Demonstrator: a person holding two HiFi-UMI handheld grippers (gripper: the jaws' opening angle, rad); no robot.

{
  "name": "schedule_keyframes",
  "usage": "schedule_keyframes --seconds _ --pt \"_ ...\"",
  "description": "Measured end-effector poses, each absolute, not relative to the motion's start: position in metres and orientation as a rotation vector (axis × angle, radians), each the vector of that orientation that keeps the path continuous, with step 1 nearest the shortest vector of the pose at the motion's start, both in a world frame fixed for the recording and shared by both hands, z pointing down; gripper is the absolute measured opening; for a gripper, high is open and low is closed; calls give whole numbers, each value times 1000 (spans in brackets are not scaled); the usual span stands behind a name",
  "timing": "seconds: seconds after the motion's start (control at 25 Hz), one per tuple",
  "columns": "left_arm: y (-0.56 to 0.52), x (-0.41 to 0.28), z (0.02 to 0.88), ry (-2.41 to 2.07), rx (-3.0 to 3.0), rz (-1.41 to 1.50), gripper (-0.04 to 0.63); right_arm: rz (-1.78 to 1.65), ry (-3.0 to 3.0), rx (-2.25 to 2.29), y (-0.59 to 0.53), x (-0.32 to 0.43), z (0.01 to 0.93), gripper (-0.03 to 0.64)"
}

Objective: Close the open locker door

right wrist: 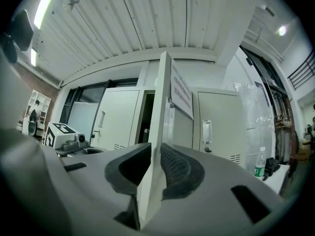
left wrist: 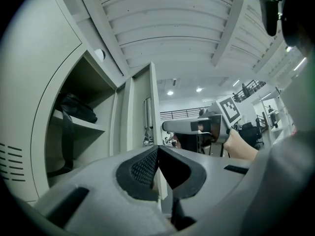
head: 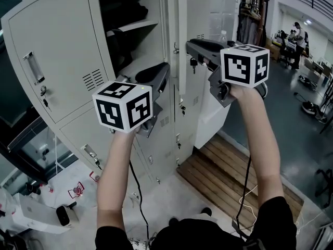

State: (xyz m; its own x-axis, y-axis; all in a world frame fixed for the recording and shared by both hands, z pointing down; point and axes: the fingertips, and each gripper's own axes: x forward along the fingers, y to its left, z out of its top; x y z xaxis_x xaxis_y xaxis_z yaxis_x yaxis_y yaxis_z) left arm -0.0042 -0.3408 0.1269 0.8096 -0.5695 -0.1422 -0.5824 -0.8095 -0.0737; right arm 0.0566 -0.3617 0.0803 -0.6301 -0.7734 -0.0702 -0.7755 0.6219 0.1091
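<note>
While locker door [right wrist: 162,107] stands open: right gripper [right wrist: 158,154] pinches door edge between jaws; left gripper [left wrist: 157,154] pressed together; closing swing outstanding.

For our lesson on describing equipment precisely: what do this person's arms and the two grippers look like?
The left gripper and right gripper have grey bodies and black, dimpled tongs. Each carries a white cube printed with black square markers. A black cable trails from each. The arms are bare below short black sleeves.
</note>
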Motion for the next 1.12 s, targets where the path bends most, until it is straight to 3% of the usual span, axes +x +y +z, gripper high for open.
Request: schedule_keyframes --seconds 1.12 --pt "-337 -40 138 994 -2883 144 17 207 2945 -1163 -372 -15 78 49"
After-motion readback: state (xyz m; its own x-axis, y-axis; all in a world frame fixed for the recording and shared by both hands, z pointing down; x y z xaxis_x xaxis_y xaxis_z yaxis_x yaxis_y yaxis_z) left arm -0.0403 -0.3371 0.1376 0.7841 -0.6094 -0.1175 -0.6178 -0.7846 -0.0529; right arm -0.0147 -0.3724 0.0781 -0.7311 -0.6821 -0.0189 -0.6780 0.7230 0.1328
